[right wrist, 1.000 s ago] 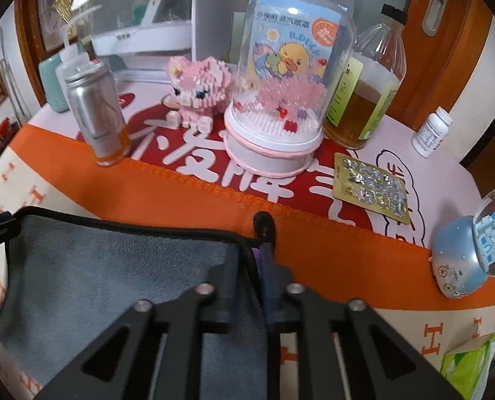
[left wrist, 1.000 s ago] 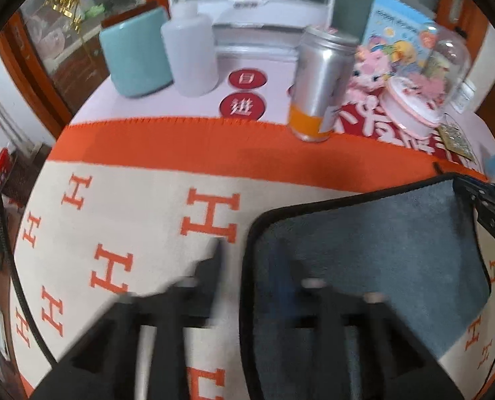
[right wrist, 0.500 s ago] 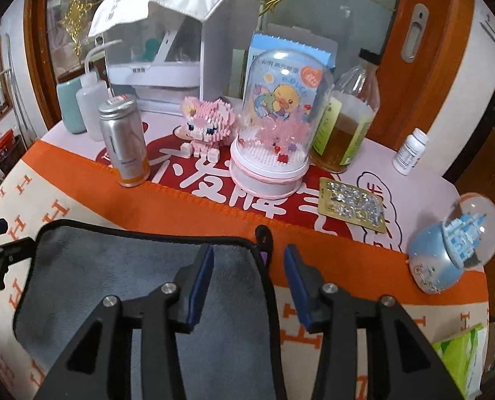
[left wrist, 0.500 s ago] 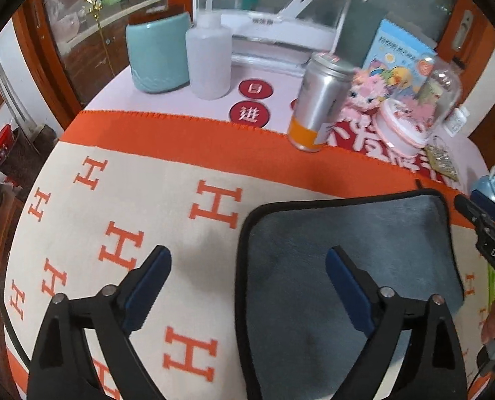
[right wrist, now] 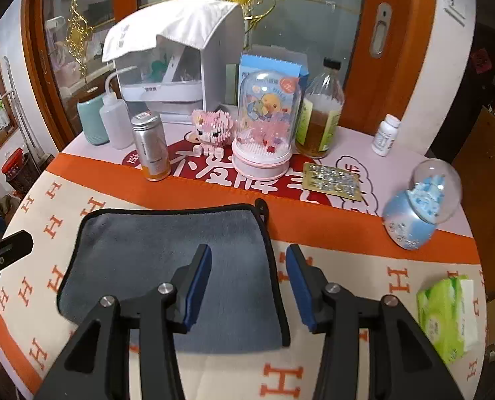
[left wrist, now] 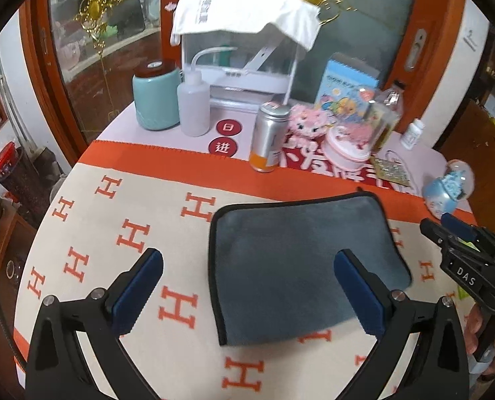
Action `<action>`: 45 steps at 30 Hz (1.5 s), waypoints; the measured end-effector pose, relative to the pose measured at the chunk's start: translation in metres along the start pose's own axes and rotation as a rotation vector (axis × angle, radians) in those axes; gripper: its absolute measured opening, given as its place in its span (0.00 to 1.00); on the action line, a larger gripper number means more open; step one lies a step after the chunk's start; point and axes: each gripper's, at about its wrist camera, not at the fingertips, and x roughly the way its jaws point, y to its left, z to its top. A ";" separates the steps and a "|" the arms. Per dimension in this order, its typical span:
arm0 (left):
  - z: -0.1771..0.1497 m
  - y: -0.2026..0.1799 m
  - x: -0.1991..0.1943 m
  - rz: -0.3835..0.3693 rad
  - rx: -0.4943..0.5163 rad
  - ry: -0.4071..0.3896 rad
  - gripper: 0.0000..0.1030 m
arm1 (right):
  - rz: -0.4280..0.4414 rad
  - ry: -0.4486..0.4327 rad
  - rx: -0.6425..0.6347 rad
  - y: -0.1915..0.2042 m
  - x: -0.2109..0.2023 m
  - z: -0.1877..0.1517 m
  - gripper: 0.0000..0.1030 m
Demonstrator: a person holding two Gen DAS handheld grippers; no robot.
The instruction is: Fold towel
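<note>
A grey towel [left wrist: 290,260] with black edging lies folded flat on the cream and orange H-patterned cloth [left wrist: 121,220]. It also shows in the right wrist view [right wrist: 167,260]. My left gripper [left wrist: 247,286] is wide open and empty, raised above the towel's near left part. My right gripper [right wrist: 249,286] is open and empty, raised above the towel's right edge. The right gripper also shows at the right of the left wrist view [left wrist: 460,250].
Behind the towel stand a metal can [right wrist: 149,146], a pink toy pig [right wrist: 212,128], a domed toy [right wrist: 264,126], a glass bottle [right wrist: 320,113], a snow globe [right wrist: 420,203], a squeeze bottle [left wrist: 192,103] and a teal jar [left wrist: 156,96]. A green tissue pack [right wrist: 447,313] lies at the right.
Both grippers let go of the towel's far corners, opened and pulled back and up. The towel now lies flat and free.
</note>
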 end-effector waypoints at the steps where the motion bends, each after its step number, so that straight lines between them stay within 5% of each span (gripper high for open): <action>1: -0.002 -0.003 -0.008 -0.003 0.007 -0.009 0.99 | -0.001 -0.002 0.004 0.000 -0.005 -0.001 0.46; 6: -0.012 -0.017 -0.043 -0.006 0.035 -0.044 0.99 | -0.016 -0.045 0.042 -0.004 -0.047 -0.008 0.57; 22: -0.059 -0.049 -0.162 -0.051 0.061 -0.175 0.99 | -0.015 -0.120 0.101 -0.013 -0.164 -0.056 0.59; 29: -0.074 -0.051 -0.193 -0.075 0.041 -0.194 0.99 | 0.013 -0.142 0.108 -0.015 -0.193 -0.076 0.69; 36: -0.084 -0.057 -0.214 -0.083 0.058 -0.214 0.99 | 0.049 -0.138 0.131 -0.014 -0.213 -0.092 0.70; 45: -0.098 -0.052 -0.220 -0.062 0.062 -0.141 0.99 | 0.019 -0.115 0.127 0.004 -0.231 -0.117 0.70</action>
